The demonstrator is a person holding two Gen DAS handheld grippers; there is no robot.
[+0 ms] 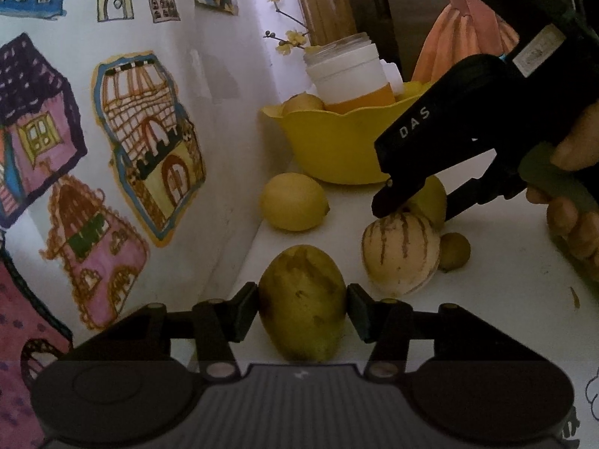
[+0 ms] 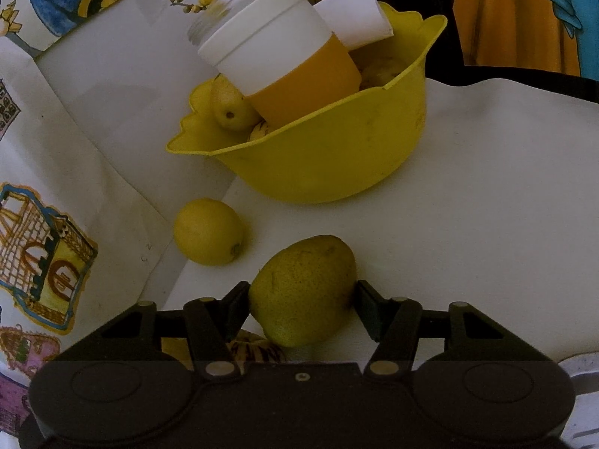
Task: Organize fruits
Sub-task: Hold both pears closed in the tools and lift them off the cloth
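Task partly done: some fruit lay in yellow bowl (image 2: 337, 157), lemon (image 2: 207, 231) and striped melon (image 1: 400, 252) left on table, while left gripper (image 1: 302, 308) pinched a mango (image 1: 302, 299) and right gripper (image 2: 301, 305) pinched a pear (image 2: 303, 292).

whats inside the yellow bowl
In the yellow bowl stands a white and orange cup, with white paper behind and yellow fruit beside it. The bowl's bottom is hidden.

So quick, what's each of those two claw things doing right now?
Left gripper: closed on a mango.
Right gripper: closed on a pear.
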